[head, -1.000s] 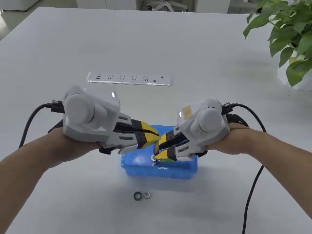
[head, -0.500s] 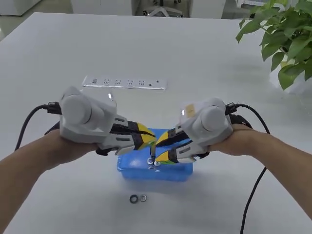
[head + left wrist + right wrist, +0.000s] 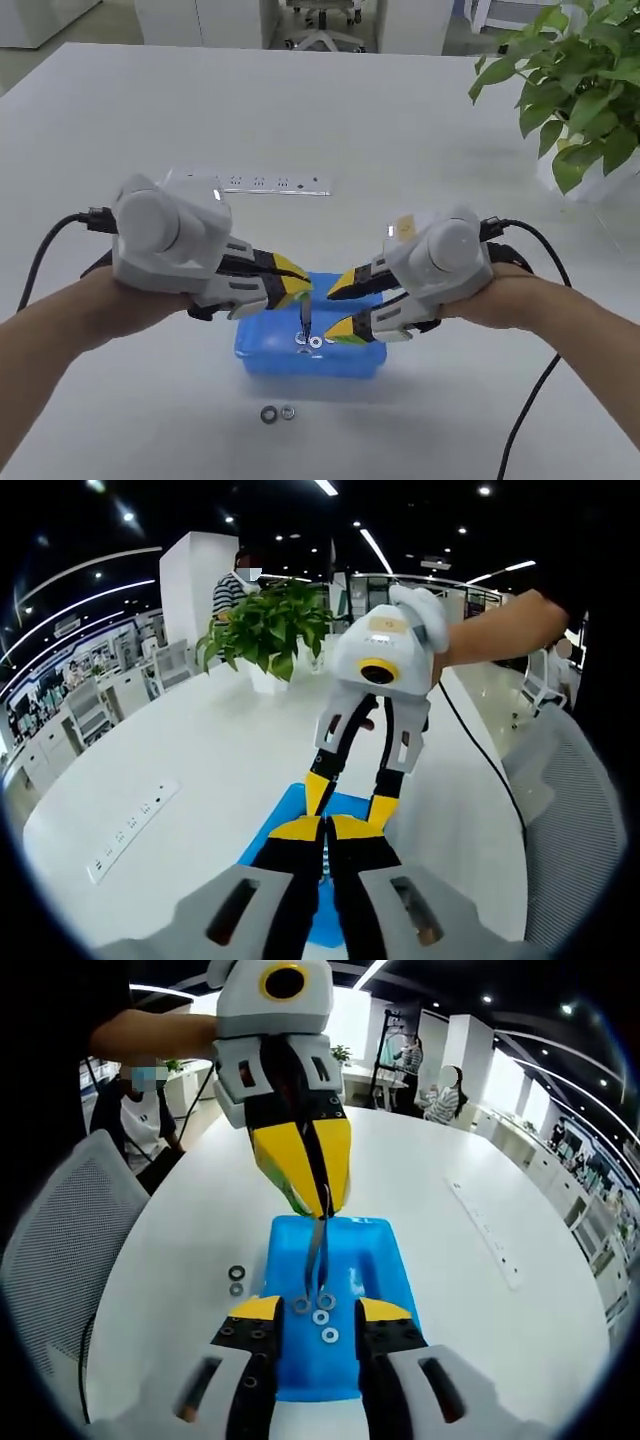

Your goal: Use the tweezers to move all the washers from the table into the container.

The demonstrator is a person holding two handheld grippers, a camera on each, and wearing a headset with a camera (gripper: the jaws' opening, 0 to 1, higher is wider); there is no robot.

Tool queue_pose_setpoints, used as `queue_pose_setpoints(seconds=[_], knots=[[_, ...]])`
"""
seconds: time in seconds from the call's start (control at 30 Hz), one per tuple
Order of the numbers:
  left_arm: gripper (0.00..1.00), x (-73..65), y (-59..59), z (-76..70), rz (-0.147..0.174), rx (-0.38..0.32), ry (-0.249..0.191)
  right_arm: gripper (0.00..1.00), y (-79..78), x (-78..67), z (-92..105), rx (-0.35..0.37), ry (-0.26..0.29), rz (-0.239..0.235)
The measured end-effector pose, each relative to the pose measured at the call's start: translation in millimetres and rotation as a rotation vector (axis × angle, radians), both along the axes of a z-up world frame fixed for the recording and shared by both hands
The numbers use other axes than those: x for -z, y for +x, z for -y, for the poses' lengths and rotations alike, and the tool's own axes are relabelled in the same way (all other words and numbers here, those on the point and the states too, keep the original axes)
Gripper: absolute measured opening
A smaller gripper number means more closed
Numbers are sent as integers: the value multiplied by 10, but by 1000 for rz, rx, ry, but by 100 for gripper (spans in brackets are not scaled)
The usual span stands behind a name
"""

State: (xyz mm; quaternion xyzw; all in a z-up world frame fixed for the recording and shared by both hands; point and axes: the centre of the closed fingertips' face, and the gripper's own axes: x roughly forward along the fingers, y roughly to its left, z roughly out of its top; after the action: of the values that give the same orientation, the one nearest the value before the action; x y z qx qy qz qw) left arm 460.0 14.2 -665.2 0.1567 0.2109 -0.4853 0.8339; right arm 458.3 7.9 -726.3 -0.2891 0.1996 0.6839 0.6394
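Task part-complete: three washers [image 3: 321, 1316] lie in the blue container [image 3: 258, 352], two washers [image 3: 277, 413] await transfer on the table [image 3: 420, 130] toward its near edge, the left gripper [image 3: 298, 287] pinching the tweezers [image 3: 304, 318] above the container, the right gripper [image 3: 340, 309] spread.

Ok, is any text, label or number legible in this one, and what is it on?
No text can be read here.
Power strip: small markings beside the sockets, too small to read.
Blue container: no print that I can make out.
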Motion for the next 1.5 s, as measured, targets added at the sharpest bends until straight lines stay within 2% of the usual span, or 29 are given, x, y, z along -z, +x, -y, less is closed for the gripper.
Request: queue_pose_setpoints(seconds=[0.33,0.8,1.23,1.5], knots=[[5,-148,-103,-36,2,-5,12,34,-48,-120,137,51,11,0],[5,-297,-262,-120,7,-16,18,46,-186,-236,299,92,21,-7],[5,-376,-413,-159,11,-15,24,64,-319,-268,421,134,27,-17],[5,-377,-488,-164,7,-13,24,71,-375,-282,481,158,31,-22]])
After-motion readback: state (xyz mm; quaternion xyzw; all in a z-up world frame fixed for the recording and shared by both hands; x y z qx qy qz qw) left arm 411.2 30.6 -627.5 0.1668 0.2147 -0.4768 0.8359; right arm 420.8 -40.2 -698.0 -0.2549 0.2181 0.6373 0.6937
